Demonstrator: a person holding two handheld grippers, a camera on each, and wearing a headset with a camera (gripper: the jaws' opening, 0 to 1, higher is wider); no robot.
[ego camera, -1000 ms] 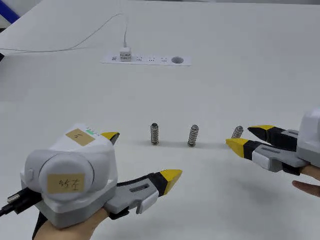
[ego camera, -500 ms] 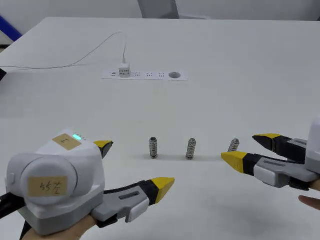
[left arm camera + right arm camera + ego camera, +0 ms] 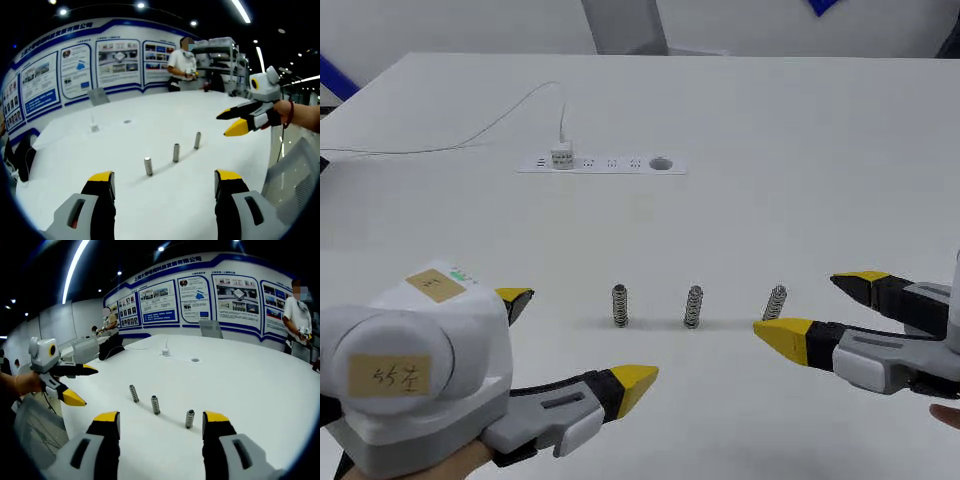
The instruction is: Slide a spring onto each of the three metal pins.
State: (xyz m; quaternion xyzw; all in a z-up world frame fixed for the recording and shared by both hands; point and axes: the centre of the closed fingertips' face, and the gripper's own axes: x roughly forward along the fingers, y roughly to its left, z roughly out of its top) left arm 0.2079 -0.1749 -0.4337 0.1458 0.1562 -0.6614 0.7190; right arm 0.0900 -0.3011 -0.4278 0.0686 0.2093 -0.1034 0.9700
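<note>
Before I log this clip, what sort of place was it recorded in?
Probably a company showroom or meeting hall rather than a workshop. The work sits on a big white table with a power strip. Printed display boards with blue trim line the curved wall, and a person stands near shelving behind.

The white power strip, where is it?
In the head view the long white power strip lies on the white table, beyond the row of three spring-covered metal pins and a little to their left.

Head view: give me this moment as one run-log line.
pins: all three carry springs, upright row | left gripper: open, empty | right gripper: open, empty, clear of springs
</note>
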